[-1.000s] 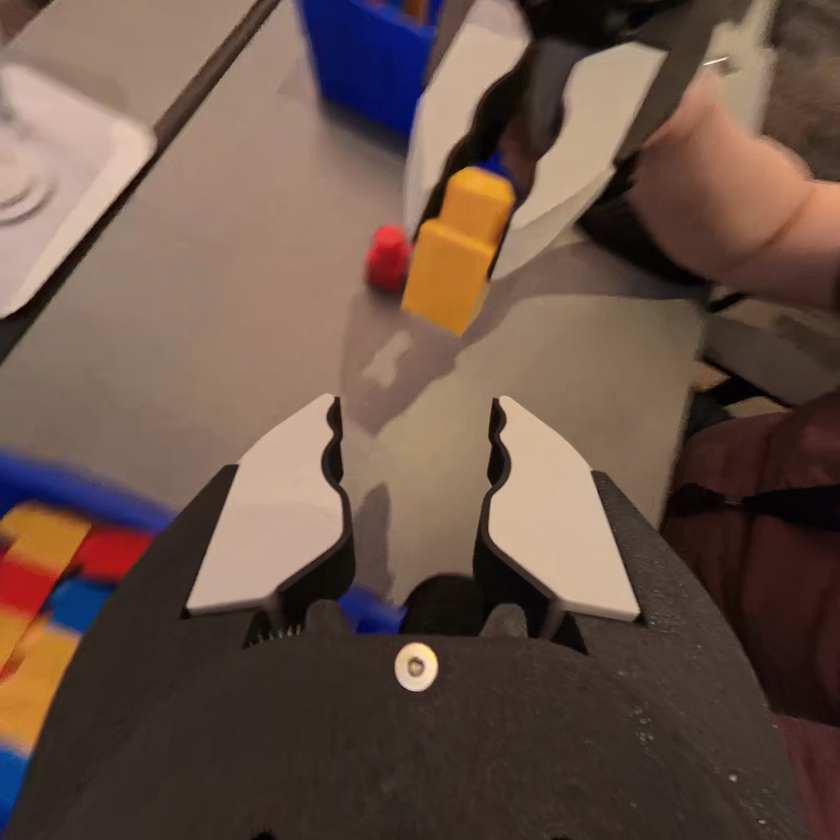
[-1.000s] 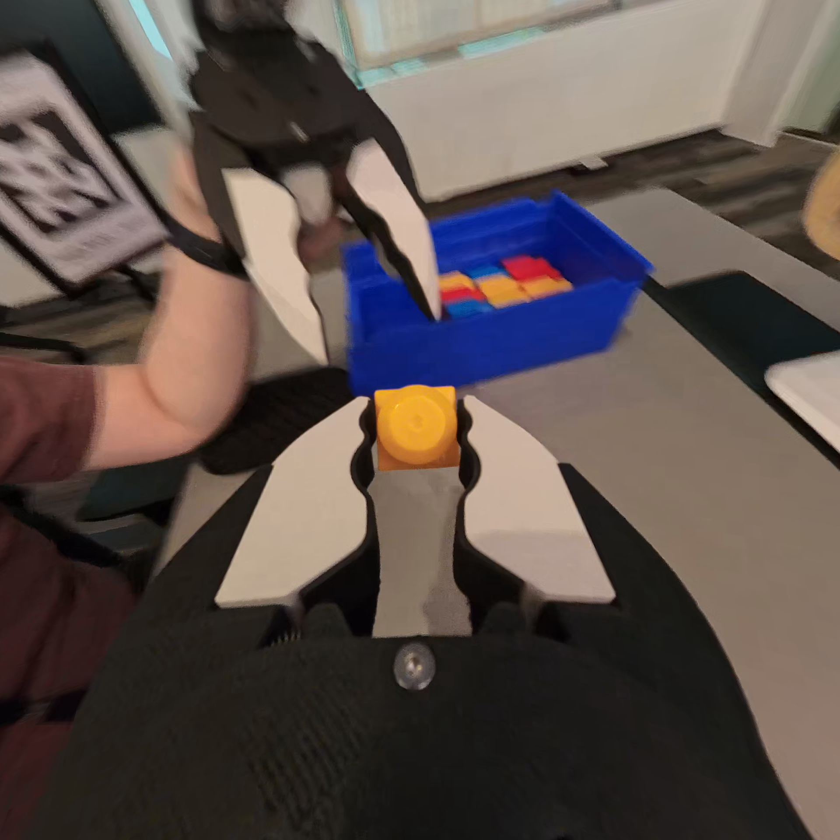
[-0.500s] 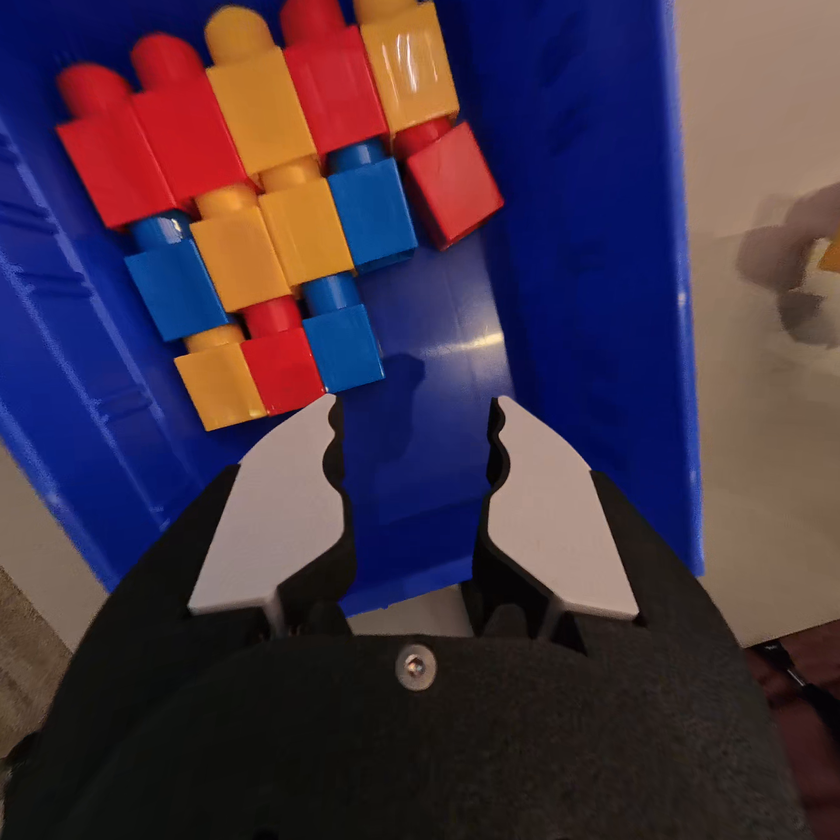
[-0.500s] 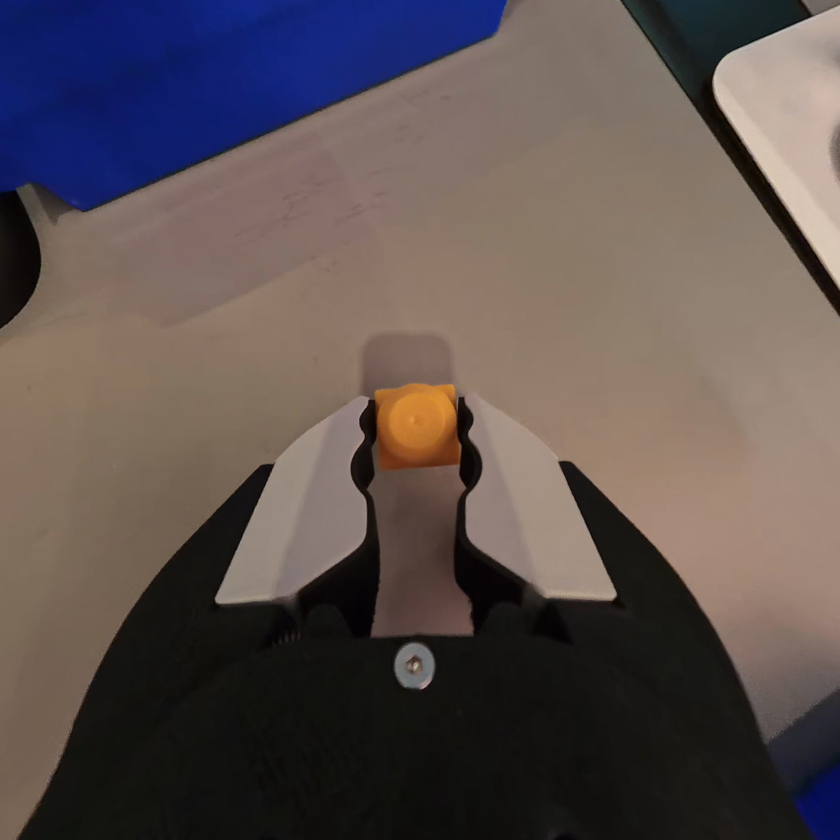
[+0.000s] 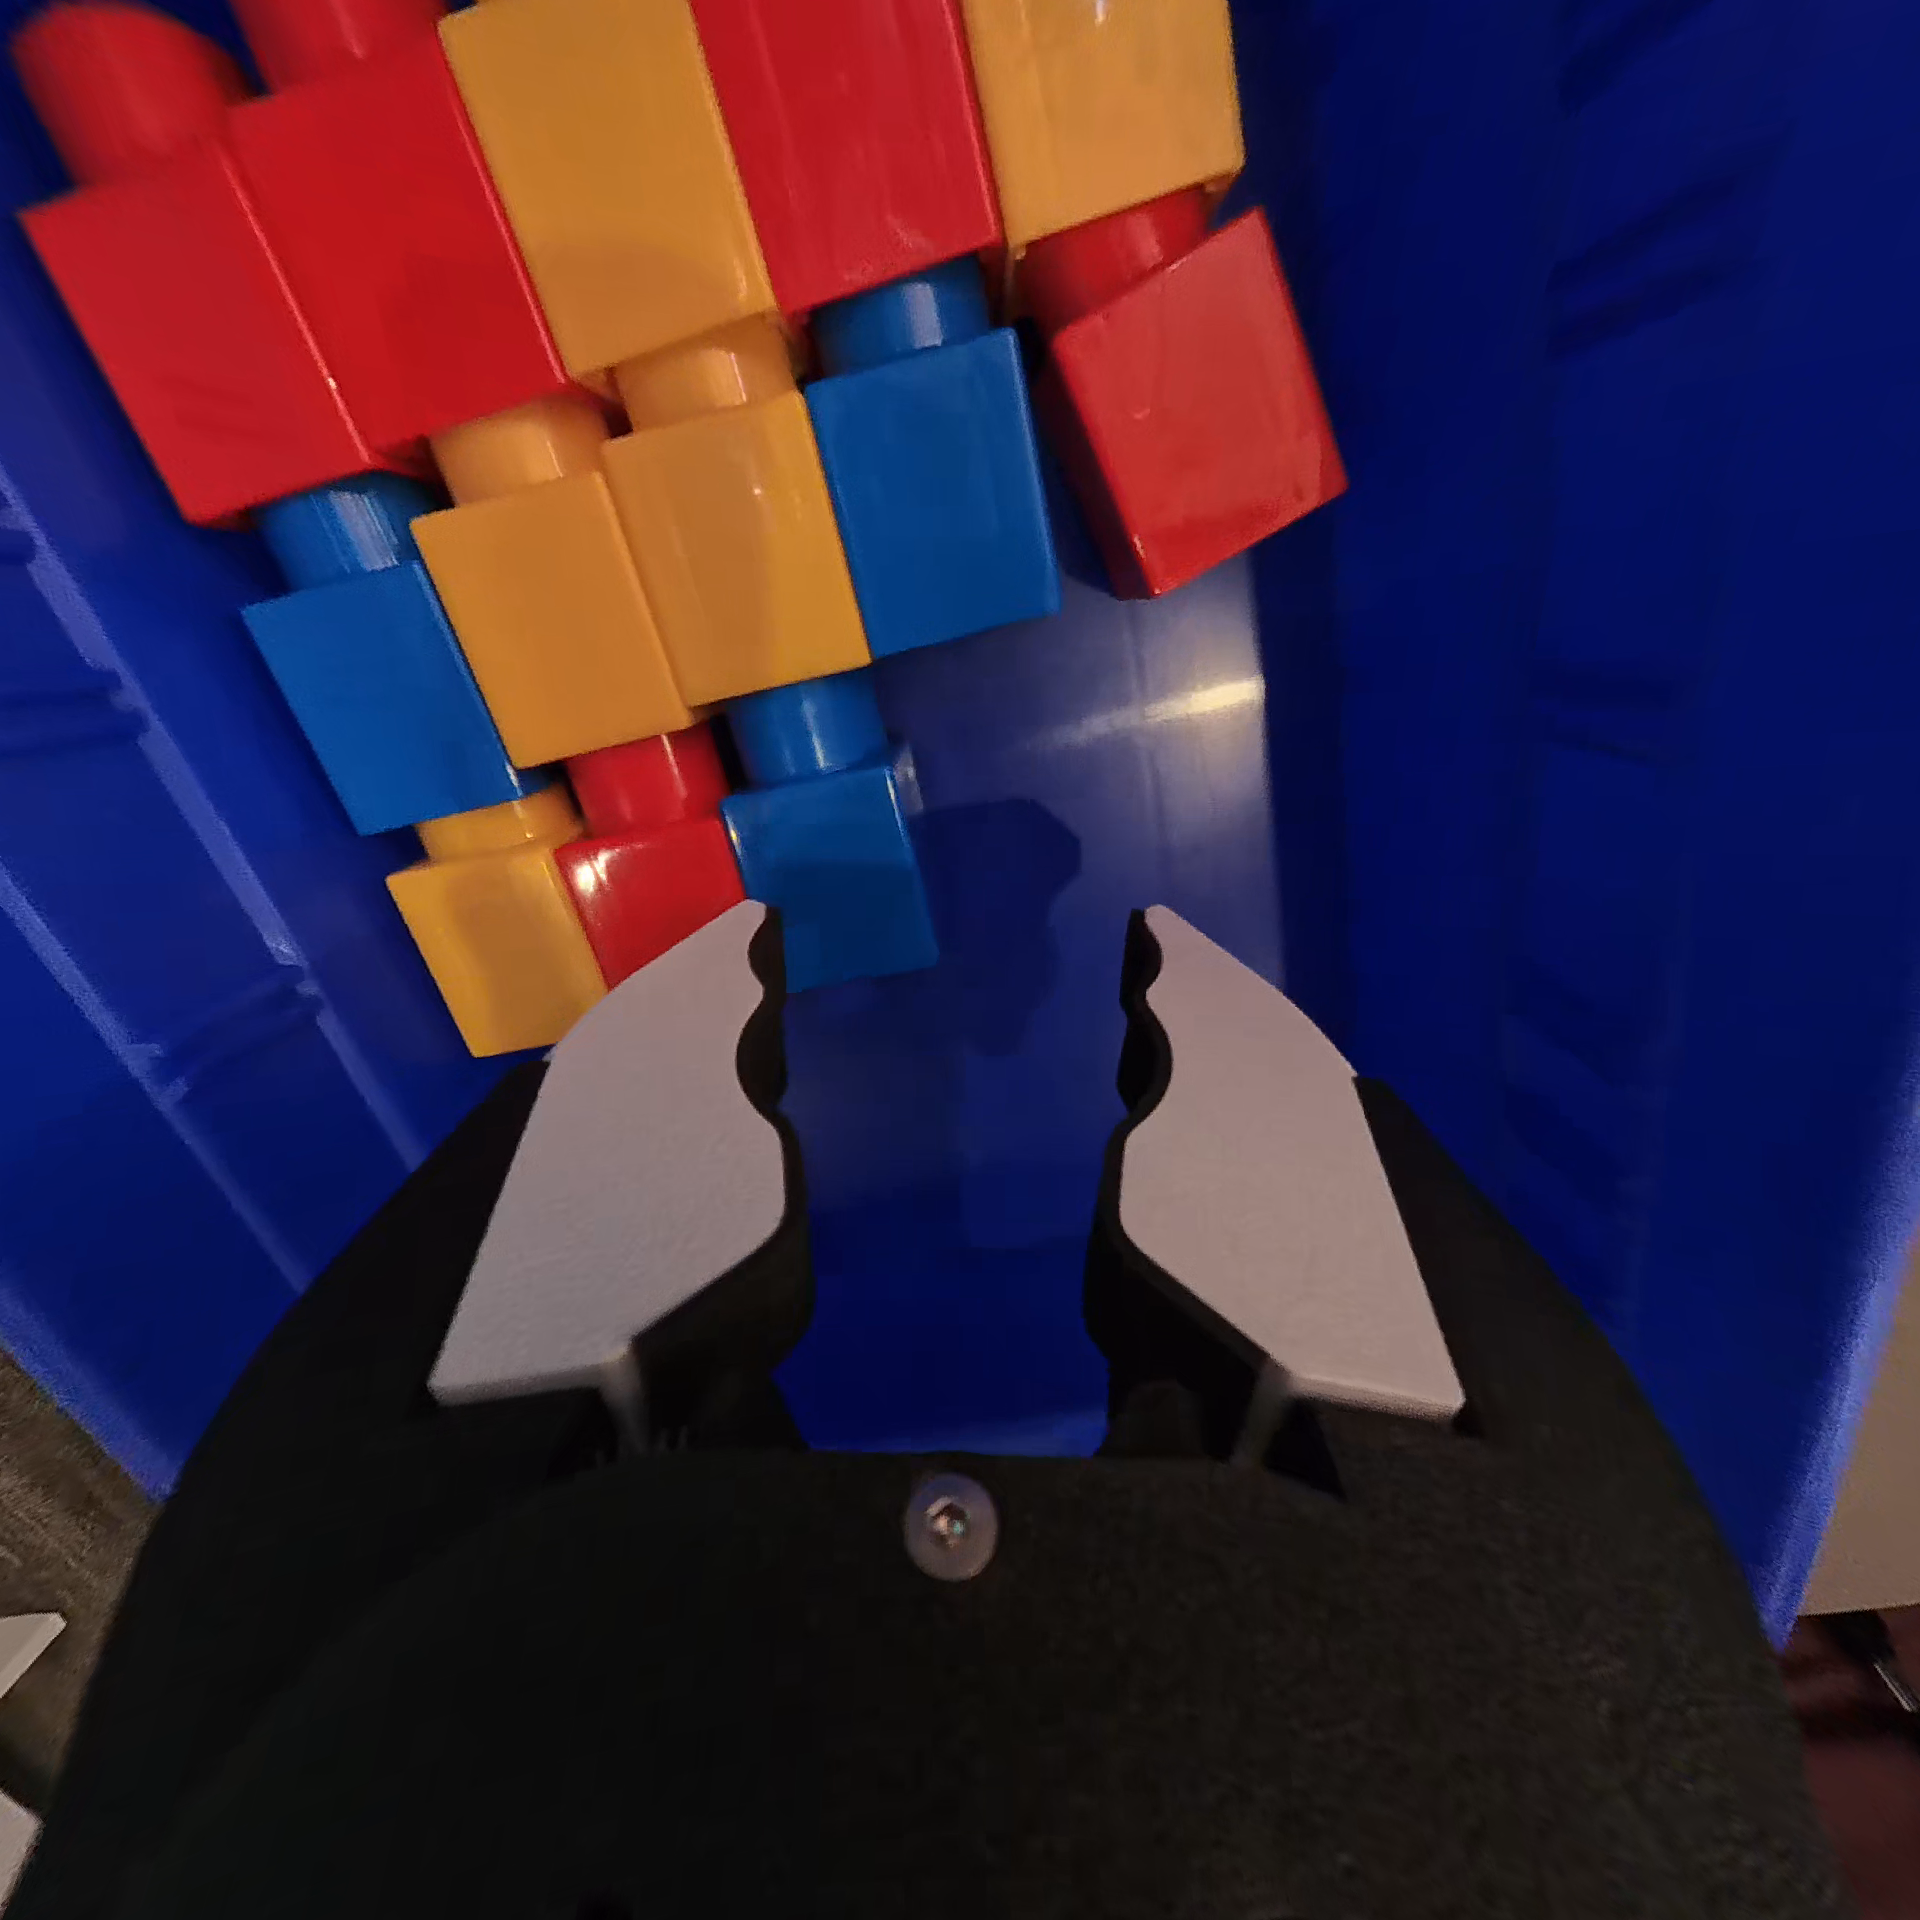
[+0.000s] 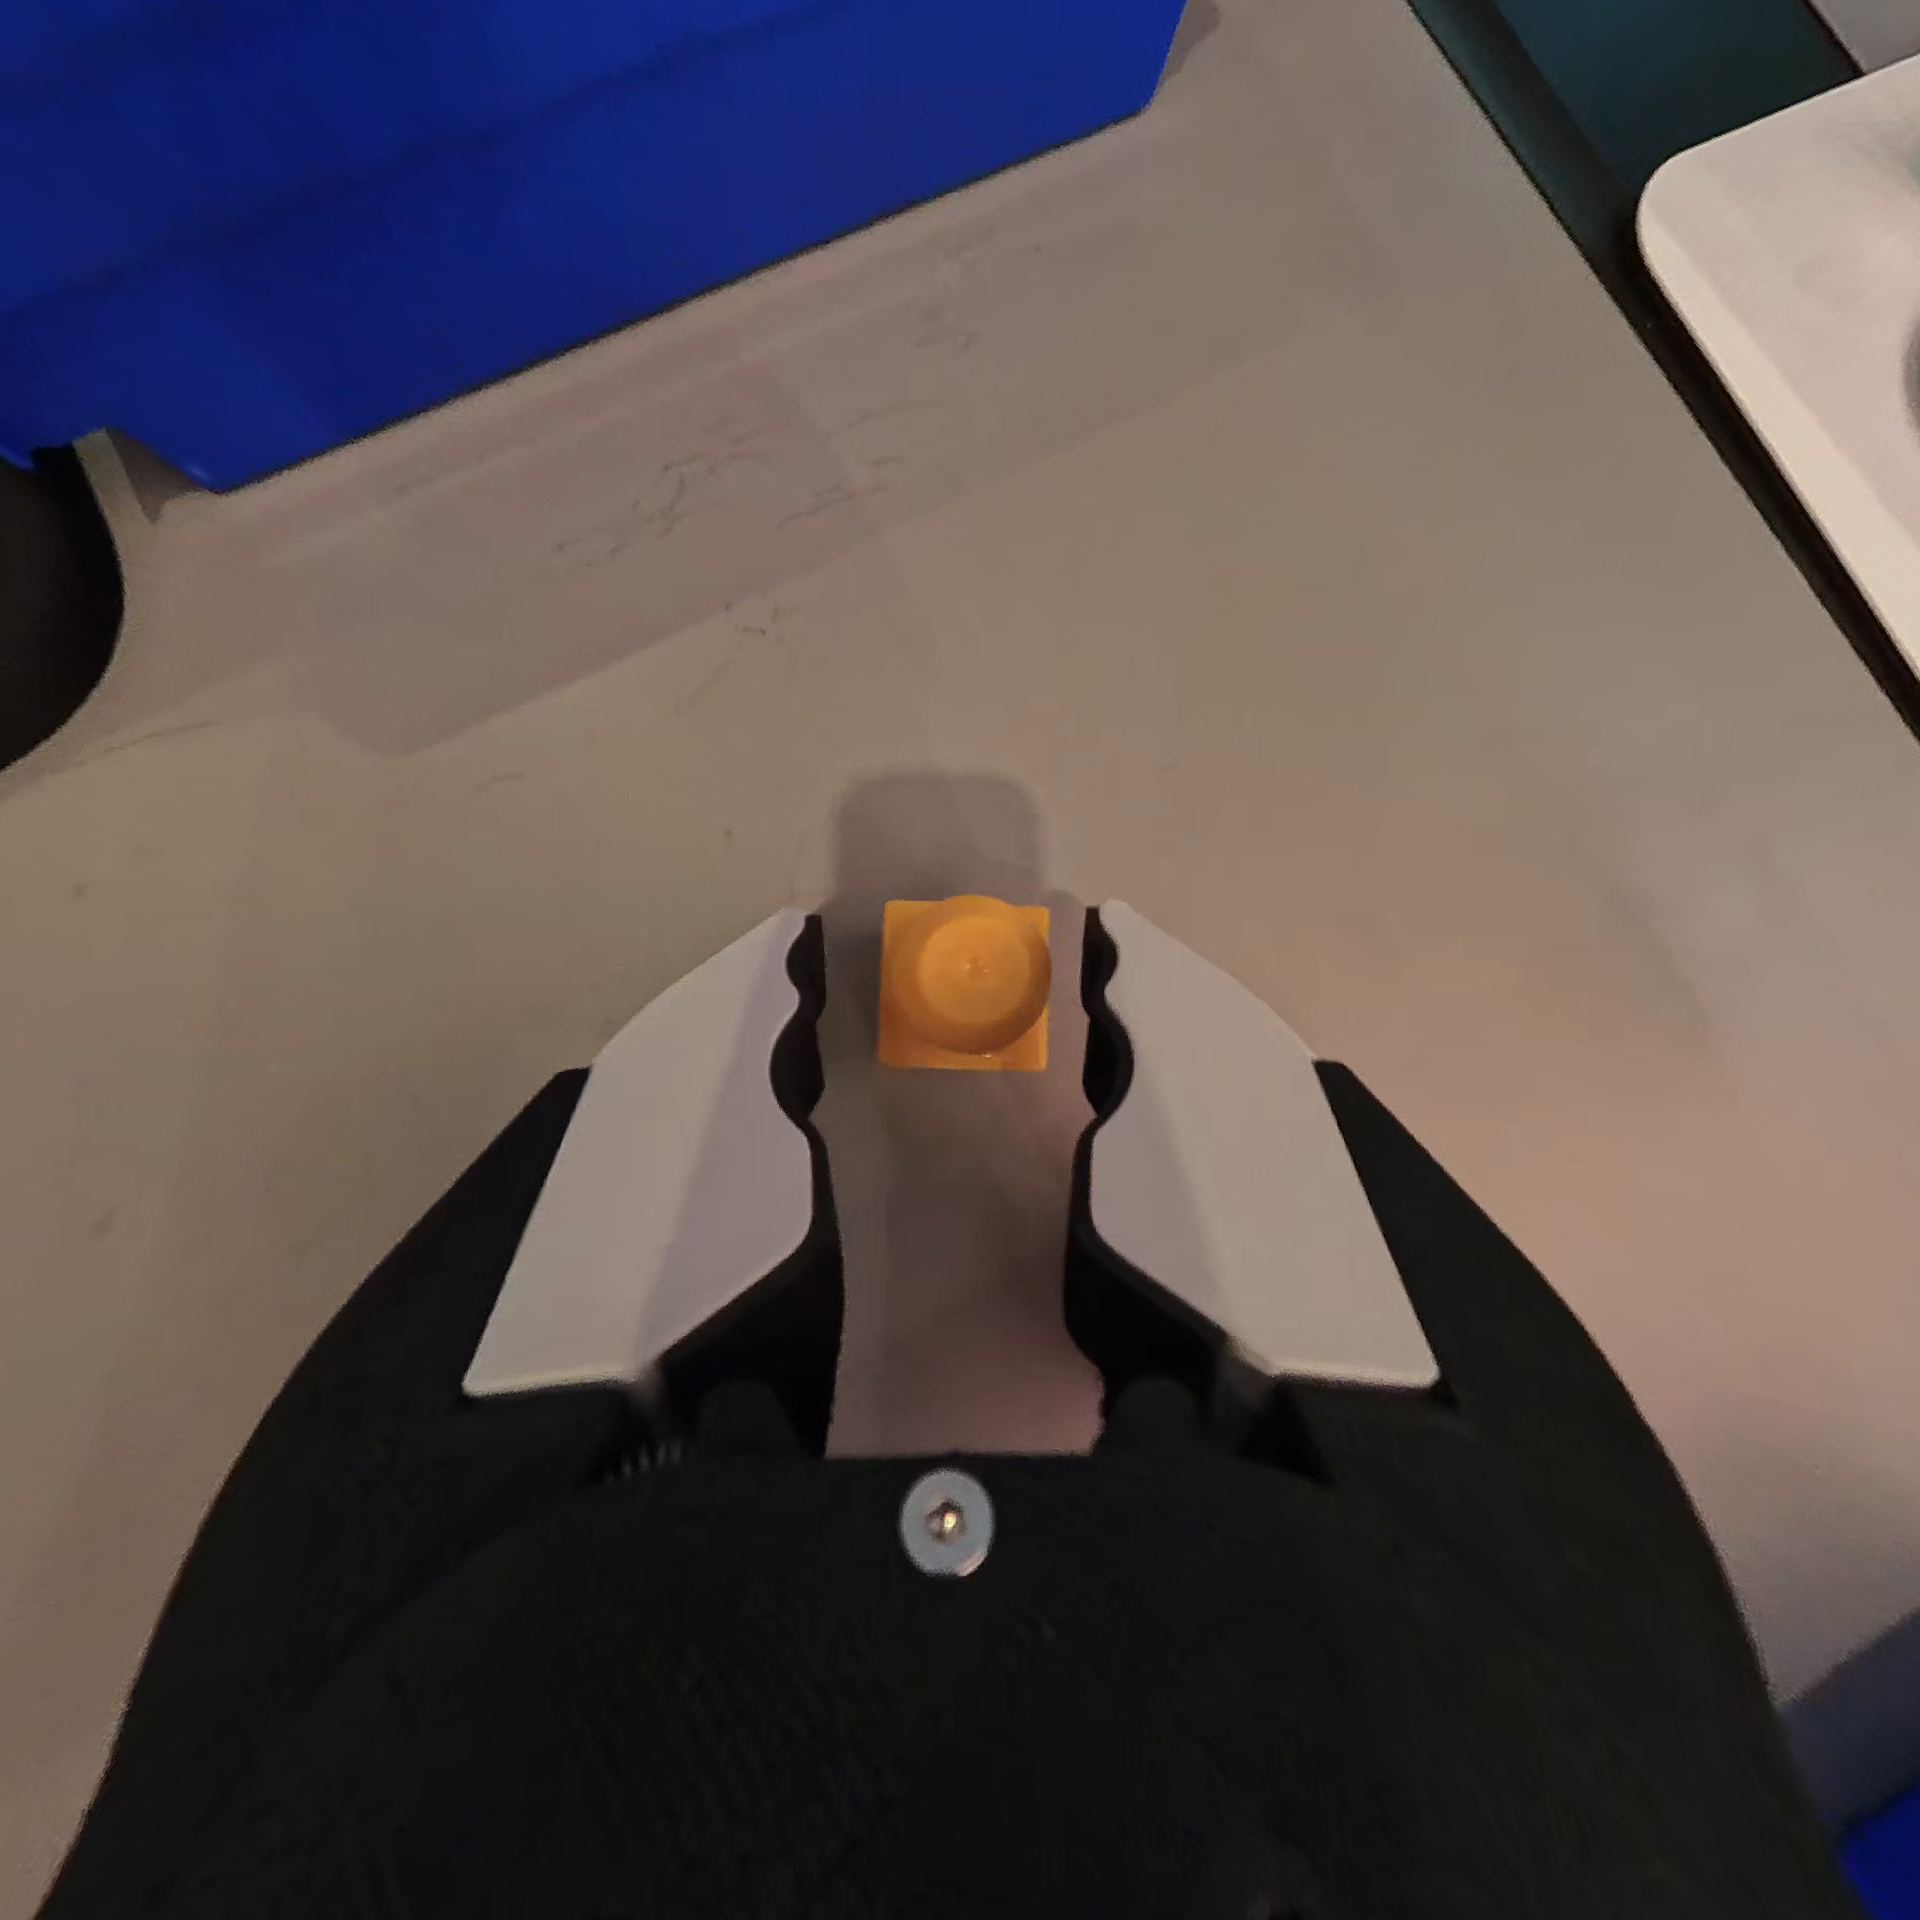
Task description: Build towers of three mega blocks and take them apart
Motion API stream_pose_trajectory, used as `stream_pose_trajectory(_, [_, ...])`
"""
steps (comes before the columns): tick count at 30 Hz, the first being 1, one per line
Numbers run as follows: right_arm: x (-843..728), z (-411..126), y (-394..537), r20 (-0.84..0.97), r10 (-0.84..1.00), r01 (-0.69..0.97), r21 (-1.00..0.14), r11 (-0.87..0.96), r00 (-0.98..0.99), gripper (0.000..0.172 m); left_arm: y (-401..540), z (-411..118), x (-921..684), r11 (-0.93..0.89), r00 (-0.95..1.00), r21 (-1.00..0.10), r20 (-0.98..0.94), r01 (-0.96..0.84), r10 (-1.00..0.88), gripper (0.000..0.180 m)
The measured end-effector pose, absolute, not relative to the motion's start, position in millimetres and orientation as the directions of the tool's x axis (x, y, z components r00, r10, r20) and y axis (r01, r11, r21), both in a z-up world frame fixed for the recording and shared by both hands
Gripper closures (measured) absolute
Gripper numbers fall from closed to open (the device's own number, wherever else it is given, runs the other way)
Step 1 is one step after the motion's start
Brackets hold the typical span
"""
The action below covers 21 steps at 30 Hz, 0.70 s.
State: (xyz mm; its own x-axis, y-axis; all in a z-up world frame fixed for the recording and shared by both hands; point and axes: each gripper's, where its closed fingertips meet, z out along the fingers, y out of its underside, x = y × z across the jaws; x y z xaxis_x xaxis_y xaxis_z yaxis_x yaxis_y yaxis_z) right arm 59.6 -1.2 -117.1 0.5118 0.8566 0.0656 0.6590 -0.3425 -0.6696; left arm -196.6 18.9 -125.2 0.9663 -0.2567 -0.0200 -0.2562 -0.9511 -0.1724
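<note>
The setting looked like an indoor work or demonstration space rather than a kitchen or workshop, though the exact kind of room could not be told. A plain grey tabletop [image 6: 1351, 727] with faint scuff marks filled most of the right wrist view, with a white tray-like slab [image 6: 1787, 343] at its far right edge. A blue plastic storage bin [image 5: 1558, 727] sat on the table, holding toy blocks [image 5: 727, 416] in red, yellow and blue. A patch of greyish carpet [image 5: 52, 1455] showed beside the bin.
</note>
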Motion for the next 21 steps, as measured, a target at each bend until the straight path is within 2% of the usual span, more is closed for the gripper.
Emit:
stream_pose_trajectory(3, [59,-114,-2,0.071,0.861,0.66,-0.675,-0.33,0.504,0.122,20,-126,-200,-0.952,0.967,-0.17,-0.043,-0.253,-0.249,0.121])
stream_pose_trajectory(9, [58,-114,-3,0.084,0.866,0.672,-0.669,-0.319,0.494,0.122,17,-126,-194,-0.949,0.961,-0.156,-0.038,-0.275,-0.273,0.118])
stream_pose_trajectory(13, [58,-115,-4,0.091,0.866,0.676,-0.667,-0.313,0.491,0.121,18,-123,-178,-0.933,0.948,-0.18,0.009,-0.311,-0.318,0.126])
stream_pose_trajectory(21, [57,-113,-5,0.096,0.871,0.682,-0.665,-0.304,0.482,0.121,24,-134,-193,-0.963,0.974,-0.148,-0.06,-0.224,-0.218,0.12])
